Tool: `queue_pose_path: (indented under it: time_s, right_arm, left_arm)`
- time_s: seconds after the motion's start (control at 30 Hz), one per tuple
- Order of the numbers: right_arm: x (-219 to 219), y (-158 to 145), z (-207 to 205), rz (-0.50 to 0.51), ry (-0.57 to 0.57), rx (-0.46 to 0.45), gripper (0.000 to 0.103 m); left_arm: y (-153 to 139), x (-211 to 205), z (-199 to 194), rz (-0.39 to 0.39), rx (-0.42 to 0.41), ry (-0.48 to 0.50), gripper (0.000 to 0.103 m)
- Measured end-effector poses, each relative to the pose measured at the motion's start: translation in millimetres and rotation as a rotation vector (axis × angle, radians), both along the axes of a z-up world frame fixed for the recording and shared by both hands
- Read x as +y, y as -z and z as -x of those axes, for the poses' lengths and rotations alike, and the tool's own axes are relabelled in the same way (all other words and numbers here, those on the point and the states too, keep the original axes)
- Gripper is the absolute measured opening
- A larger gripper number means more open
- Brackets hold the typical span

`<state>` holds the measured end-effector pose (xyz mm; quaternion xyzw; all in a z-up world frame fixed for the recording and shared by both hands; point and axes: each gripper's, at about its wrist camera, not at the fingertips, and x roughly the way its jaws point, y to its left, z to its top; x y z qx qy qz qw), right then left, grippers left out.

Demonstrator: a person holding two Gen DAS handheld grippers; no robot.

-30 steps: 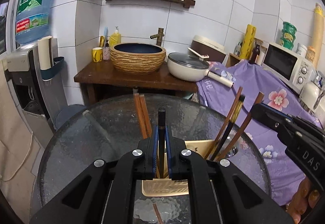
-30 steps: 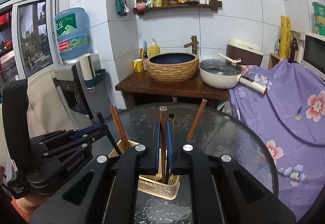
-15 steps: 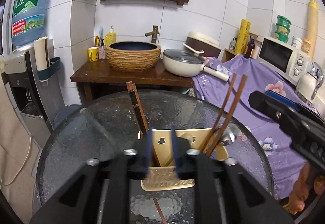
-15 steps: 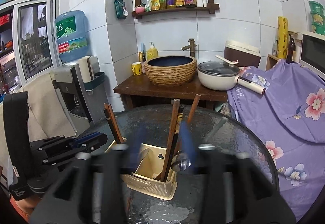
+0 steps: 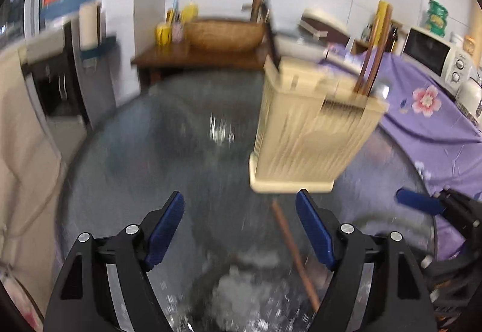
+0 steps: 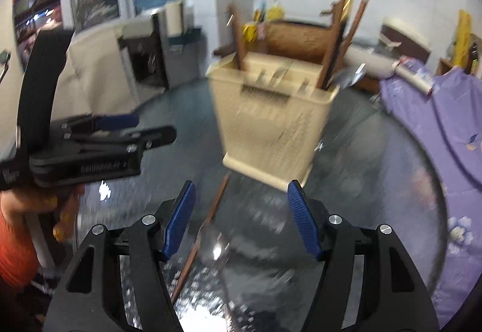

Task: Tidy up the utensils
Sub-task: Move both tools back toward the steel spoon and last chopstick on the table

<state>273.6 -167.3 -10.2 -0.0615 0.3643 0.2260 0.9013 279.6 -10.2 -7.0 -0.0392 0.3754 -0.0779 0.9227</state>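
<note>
The table (image 5: 144, 169) is a round sheet of dark, pebbled glass that throws back blotchy highlights. On it stands the holder (image 5: 310, 133), a cream plastic box with finely ribbed, slotted walls, a flared foot and a divided top; both views are smeared by motion, so fine detail is lost. In the right wrist view the holder (image 6: 271, 127) sits just beyond the fingers, slightly right of centre.

Half a second ago both cameras looked down into the holder from above; now they sit low, near the glass, and see its side wall. A second ago each gripper was closed on a chopstick; now the left gripper (image 5: 241, 229) has its blue ribbed pads (image 5: 164, 229) spread wide with nothing between them, and the right gripper (image 6: 241, 217) is likewise spread wide and empty. The sticks they held now stand in the holder.

Brown wooden chopsticks (image 5: 370, 61) rise from the holder's right compartment, leaning right, and a darker one (image 5: 271, 40) stands at its far left corner. A shiny metal spoon bowl (image 6: 349, 76) pokes out beside the right-hand sticks.

One loose chopstick (image 5: 293, 253) lies flat on the glass, running from the holder's foot toward the near edge between the left gripper's fingers. In the right wrist view a spoon (image 6: 211, 244) lies beside it, touching or nearly so.
</note>
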Motion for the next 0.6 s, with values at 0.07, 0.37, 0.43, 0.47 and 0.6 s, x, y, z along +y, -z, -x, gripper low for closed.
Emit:
queue_pose_path:
  time_s: [0.07, 0.37, 0.43, 0.47, 0.6]
  right_arm:
    - [9.2, 24.4, 2.8, 0.02, -0.035, 0.055, 0.063]
    - [28.5, 63.6, 1.7, 0.06, -0.038, 0.13, 0.063]
    - [30.5, 68.3, -1.7, 0.053, -0.039, 0.15, 0.063]
    - [32.0, 70.6, -5.2, 0.054, -0.038, 0.161, 0.063]
    - [37.4, 78.0, -12.2, 0.069, -0.038, 0.18, 0.055]
  left_arm:
    - [15.9, 4.0, 3.5, -0.002, 0.036, -0.003, 0.075]
    - [34.1, 17.4, 23.5, -0.034, 0.048, -0.048, 0.075]
    - [36.1, 19.4, 27.1, -0.018, 0.056, -0.046, 0.075]
    - [37.0, 19.7, 27.5, -0.016, 0.06, -0.045, 0.075]
    - [40.2, 18.9, 29.1, -0.02, 0.068, -0.041, 0.075]
